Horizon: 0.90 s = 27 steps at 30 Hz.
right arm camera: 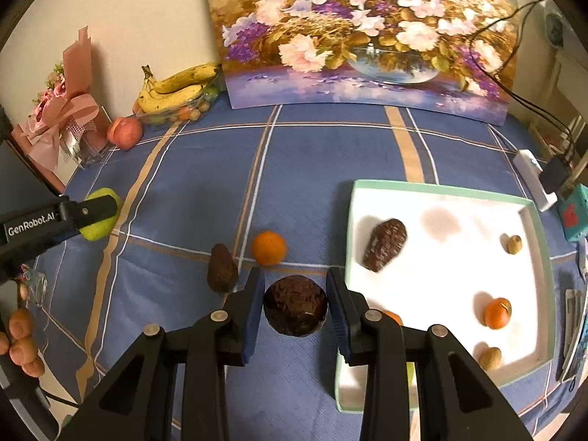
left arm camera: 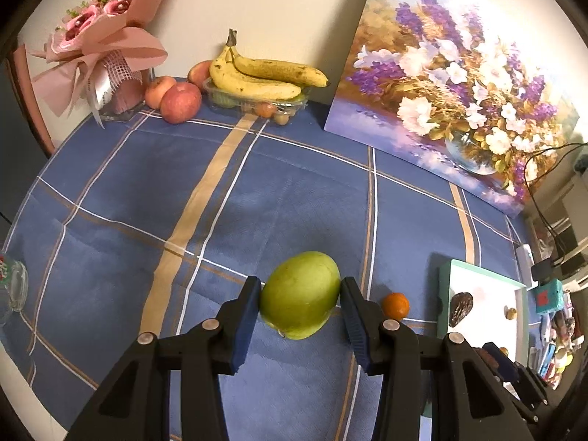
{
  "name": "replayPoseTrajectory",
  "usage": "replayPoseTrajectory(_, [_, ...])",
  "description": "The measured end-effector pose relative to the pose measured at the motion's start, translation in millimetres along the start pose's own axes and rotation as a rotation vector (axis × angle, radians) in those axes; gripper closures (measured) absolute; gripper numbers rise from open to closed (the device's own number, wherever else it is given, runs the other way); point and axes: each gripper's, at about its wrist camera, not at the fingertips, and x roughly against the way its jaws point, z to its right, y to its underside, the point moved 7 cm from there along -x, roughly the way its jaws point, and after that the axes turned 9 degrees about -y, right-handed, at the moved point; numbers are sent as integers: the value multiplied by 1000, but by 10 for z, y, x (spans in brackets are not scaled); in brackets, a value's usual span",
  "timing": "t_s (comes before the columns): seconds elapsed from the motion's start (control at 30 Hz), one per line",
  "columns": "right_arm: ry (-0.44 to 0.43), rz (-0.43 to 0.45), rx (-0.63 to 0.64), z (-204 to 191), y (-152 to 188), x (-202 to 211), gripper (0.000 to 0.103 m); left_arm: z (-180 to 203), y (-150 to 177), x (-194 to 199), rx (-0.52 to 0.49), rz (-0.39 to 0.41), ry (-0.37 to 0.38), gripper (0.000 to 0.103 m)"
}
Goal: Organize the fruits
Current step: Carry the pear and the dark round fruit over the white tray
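- We are working over a bench (right arm camera: 294,169) draped in a blue plaid cloth; it is spreading ahead of both grippers, with a flower painting (right arm camera: 364,36) leaning on the wall at the far edge.
- The white tray (right arm camera: 441,191) with a mint rim is sitting just right of the right gripper. It is already holding a dark avocado (right arm camera: 386,244), a small orange (right arm camera: 497,313) and two nuts, so we are judging it to be the sorting place.
- Far ahead and left of the left gripper, a clear tub under the bananas (left arm camera: 264,73) and some apples (left arm camera: 180,103) are sitting against the wall.
- The left gripper (left arm camera: 301,303) is pinching a green mango (left arm camera: 301,294) across its width, both pads pressing its flanks and the fruit apparently lifted off the cloth, presumably to be carried to the tray.
- The right gripper (right arm camera: 295,303) is clamping a dark round fruit (right arm camera: 295,305), probably an avocado seen end on, between its pads, close beside the tray's near corner.
- Just ahead of the right gripper, another dark avocado (right arm camera: 222,268) and a loose orange (right arm camera: 268,248) are lying on the cloth, apparently awaiting their turn.
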Motion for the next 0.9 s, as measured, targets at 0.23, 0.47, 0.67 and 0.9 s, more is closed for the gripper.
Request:
replayPoseTrajectory(0.23, [-17, 10, -38, 204, 33, 91, 67, 156, 59, 49, -32, 6, -1, 56])
replayPoseTrajectory(0.47, [-15, 11, -98, 488, 35, 126, 67, 469, 178, 0, -98, -14, 5, 56])
replayPoseTrajectory(0.67, [44, 21, -170, 925, 66, 215, 67, 839, 334, 9, -182, -25, 33, 56])
replayPoseTrajectory(0.9, [99, 38, -254, 1440, 143, 354, 67, 1395, 589, 35, -315, -36, 59, 56])
